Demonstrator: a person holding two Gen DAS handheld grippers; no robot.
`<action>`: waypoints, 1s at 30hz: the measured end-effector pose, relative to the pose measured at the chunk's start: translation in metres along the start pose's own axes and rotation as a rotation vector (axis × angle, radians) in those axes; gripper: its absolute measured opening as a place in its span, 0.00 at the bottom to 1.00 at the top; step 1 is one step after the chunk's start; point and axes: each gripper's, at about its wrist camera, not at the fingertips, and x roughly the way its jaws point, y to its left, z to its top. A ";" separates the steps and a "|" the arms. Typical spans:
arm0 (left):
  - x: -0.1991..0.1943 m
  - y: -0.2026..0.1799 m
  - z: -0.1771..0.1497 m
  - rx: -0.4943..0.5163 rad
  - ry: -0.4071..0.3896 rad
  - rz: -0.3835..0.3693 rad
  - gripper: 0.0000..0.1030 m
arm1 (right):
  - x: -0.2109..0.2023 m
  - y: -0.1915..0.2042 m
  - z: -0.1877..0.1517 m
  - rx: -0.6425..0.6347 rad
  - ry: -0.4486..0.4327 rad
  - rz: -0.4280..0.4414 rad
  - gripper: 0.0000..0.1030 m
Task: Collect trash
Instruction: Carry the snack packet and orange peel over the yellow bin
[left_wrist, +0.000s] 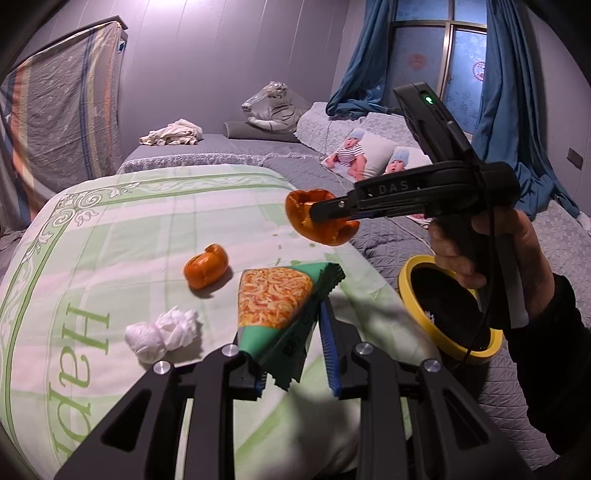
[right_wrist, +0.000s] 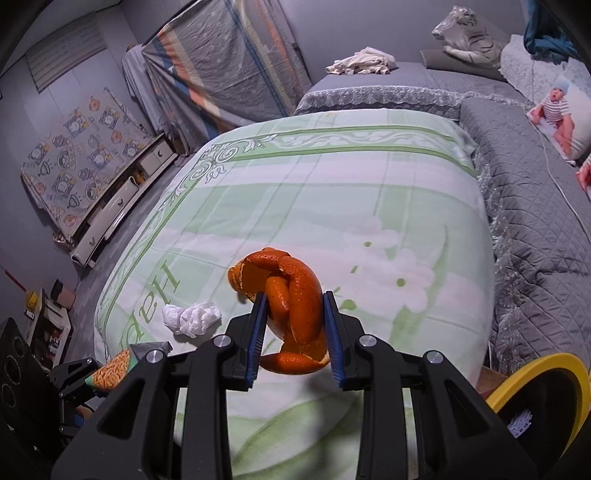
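Note:
My left gripper (left_wrist: 295, 354) is shut on a green snack wrapper (left_wrist: 275, 306) with an orange noodle picture, held above the green quilt (left_wrist: 110, 240). My right gripper (right_wrist: 295, 328) is shut on a curled orange peel (right_wrist: 291, 295), also seen in the left wrist view (left_wrist: 317, 218), lifted above the quilt. A second orange peel (left_wrist: 207, 269) and a crumpled white tissue (left_wrist: 162, 332) lie on the quilt; the tissue also shows in the right wrist view (right_wrist: 192, 317). A yellow-rimmed bin (left_wrist: 450, 306) with a black inside stands to the right, below the right gripper.
A grey quilted bed cover (right_wrist: 535, 206) lies right of the quilt, with a baby-print pillow (left_wrist: 365, 155), a plush white tiger (left_wrist: 273, 107) and a heap of cloth (left_wrist: 173, 133) farther back. Blue curtains (left_wrist: 509, 110) hang by the window. A low cabinet (right_wrist: 122, 206) stands at the left.

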 end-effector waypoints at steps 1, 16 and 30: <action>0.001 -0.002 0.002 0.003 0.000 -0.005 0.22 | -0.004 -0.004 -0.001 0.009 -0.007 -0.005 0.27; 0.033 -0.038 0.041 0.043 -0.003 -0.084 0.22 | -0.075 -0.070 -0.038 0.141 -0.136 -0.112 0.27; 0.070 -0.099 0.063 0.109 0.015 -0.190 0.22 | -0.143 -0.134 -0.089 0.290 -0.258 -0.216 0.27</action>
